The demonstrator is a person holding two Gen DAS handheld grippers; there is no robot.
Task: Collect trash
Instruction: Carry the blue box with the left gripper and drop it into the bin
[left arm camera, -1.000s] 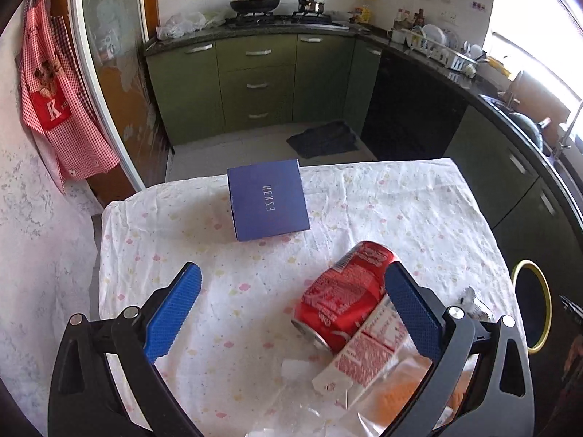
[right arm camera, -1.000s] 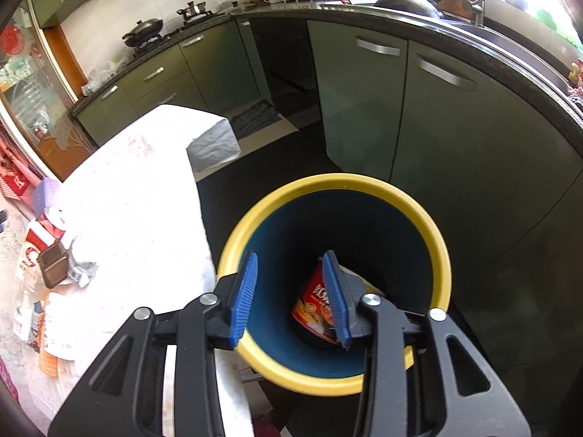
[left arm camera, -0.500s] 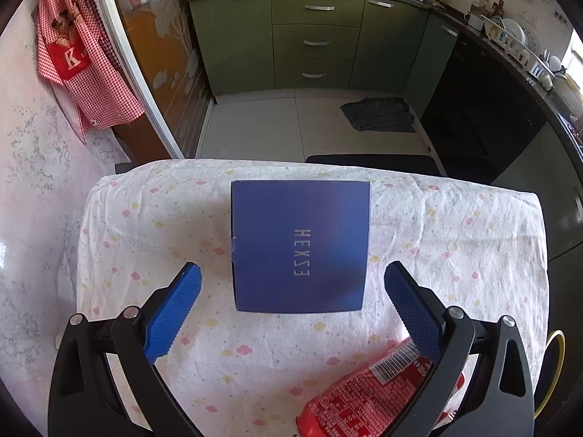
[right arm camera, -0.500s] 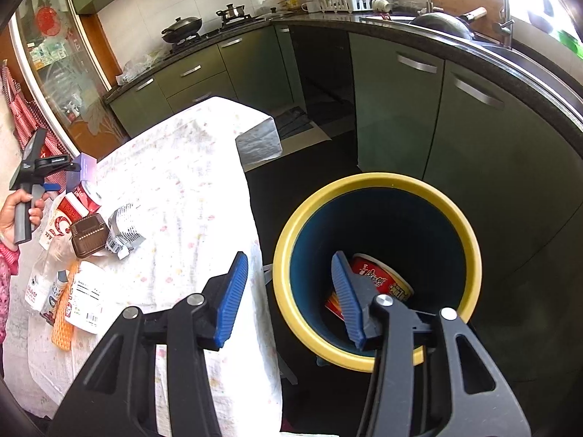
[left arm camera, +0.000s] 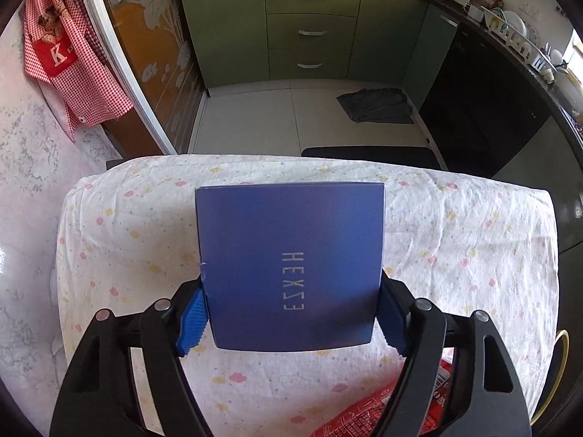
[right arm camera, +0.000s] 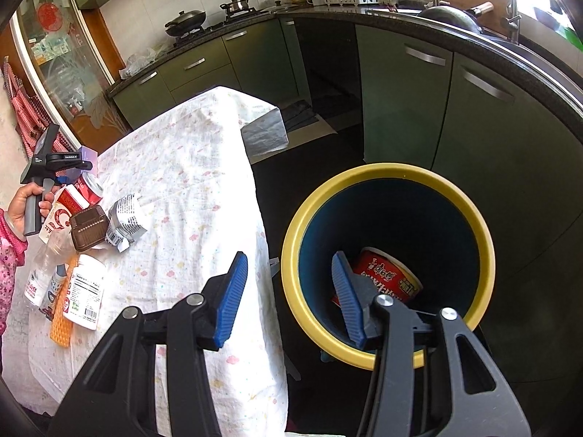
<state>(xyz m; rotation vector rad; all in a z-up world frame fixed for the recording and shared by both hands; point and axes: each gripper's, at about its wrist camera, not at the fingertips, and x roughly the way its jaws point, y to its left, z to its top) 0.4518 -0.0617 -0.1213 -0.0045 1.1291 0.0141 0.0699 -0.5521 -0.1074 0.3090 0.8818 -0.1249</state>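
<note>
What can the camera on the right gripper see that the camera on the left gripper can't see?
Only the right wrist view shows inside the yellow-rimmed bin, where a red noodle cup lies. It also shows the open right gripper, a brown box and a white bottle. Only the left wrist view shows the left gripper clamped on the blue box, plus the grey floor rag. Both show the flowery tablecloth and green cabinets.

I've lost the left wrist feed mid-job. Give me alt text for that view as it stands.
The left gripper is shut on a blue box marked HEXZE, one blue pad against each side, over a table draped in a floral cloth. A red can lies at the bottom edge; green kitchen cabinets stand beyond.
</note>
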